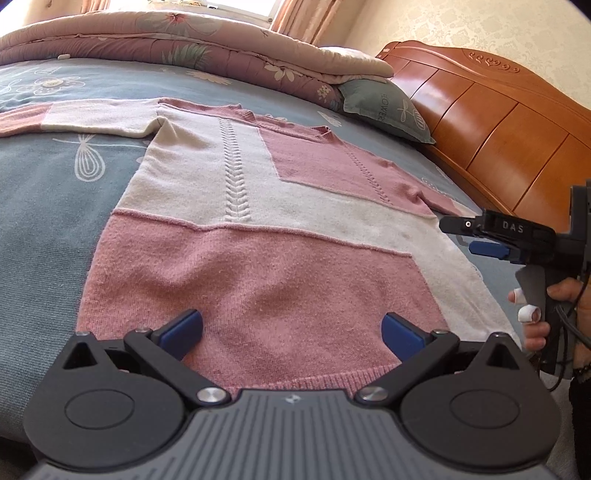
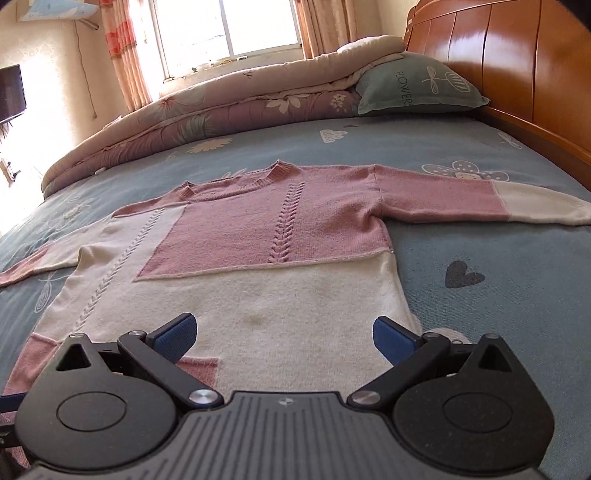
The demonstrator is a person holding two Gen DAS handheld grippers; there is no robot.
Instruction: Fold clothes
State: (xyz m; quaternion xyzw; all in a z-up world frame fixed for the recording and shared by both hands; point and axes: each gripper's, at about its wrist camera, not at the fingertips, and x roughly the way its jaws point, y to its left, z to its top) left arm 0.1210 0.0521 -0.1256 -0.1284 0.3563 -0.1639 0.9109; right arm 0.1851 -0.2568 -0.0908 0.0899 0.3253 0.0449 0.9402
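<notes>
Both sets of jaws stand wide apart and hold nothing: the left gripper (image 1: pixel 291 332) hangs over the pink hem area, the right gripper (image 2: pixel 282 338) over the cream lower part. Beneath them the bed (image 2: pixel 480 251), under a blue-grey sheet with flower prints, carries the pink and cream sweater (image 2: pixel 258 236), laid flat, front up, both sleeves spread out sideways. A folded floral quilt (image 2: pixel 207 118) lies along the far side near the window (image 2: pixel 225 26), beside a grey-green pillow (image 2: pixel 417 88) against the wooden headboard (image 2: pixel 498 55).
</notes>
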